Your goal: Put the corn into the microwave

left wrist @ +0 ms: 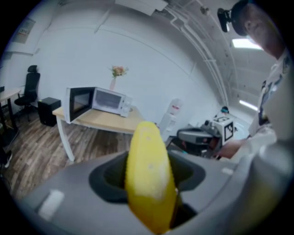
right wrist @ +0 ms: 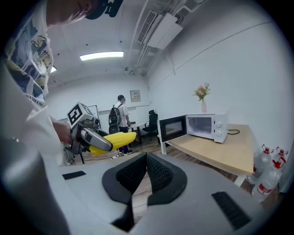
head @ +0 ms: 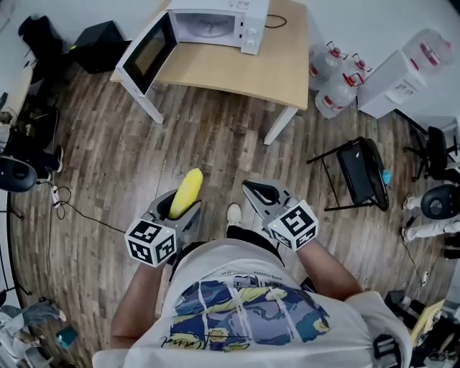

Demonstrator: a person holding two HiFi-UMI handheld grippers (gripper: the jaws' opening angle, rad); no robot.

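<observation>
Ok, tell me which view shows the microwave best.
The right gripper view: the microwave faces it, door swung open, its inside showing. The head view shows it from above, cut by the top edge; the left gripper view shows it small and far.

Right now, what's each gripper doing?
Left gripper: closed on the corn.
Right gripper: closed, empty.

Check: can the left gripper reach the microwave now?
Probably not yet: left gripper, holding the corn, is well short of the microwave. Its door hangs open and only floor lies between.
</observation>
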